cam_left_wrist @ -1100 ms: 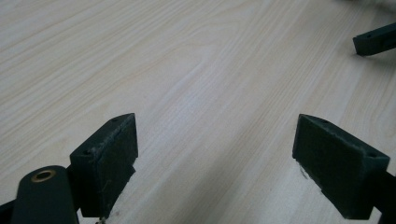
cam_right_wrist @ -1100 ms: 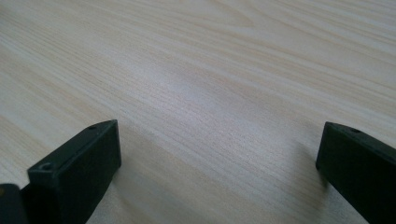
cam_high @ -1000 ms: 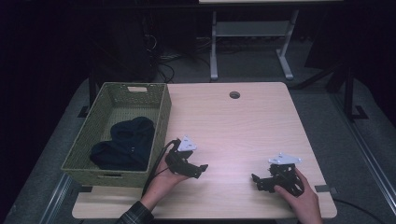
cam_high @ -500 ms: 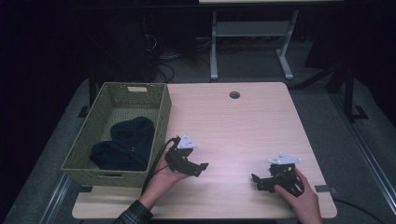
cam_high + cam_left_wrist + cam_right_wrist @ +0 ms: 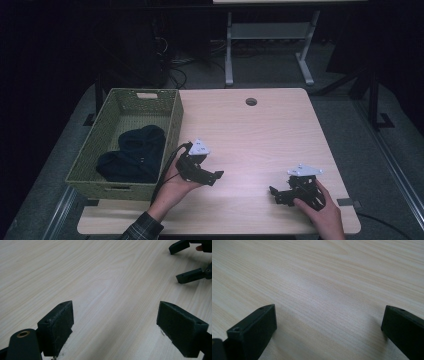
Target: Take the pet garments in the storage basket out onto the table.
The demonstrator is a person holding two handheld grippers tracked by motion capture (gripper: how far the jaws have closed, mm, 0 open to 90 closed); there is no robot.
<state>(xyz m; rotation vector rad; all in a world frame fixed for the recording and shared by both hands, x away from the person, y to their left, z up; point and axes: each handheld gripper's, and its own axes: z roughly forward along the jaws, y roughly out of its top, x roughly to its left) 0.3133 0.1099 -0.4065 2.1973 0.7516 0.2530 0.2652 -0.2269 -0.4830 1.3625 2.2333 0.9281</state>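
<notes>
My table is bare wood, and at its left edge the green woven basket holds the dark clothing nearest my left gripper, a soft, light, floppy heap that I judge will sag and drape, so I'd pinch a raised fold near its top, not an edge. Both my grippers are released and holding nothing, jaws spread wide over the wood, my right gripper well apart from the basket. I can read 0 labels, brands or writing anywhere.
</notes>
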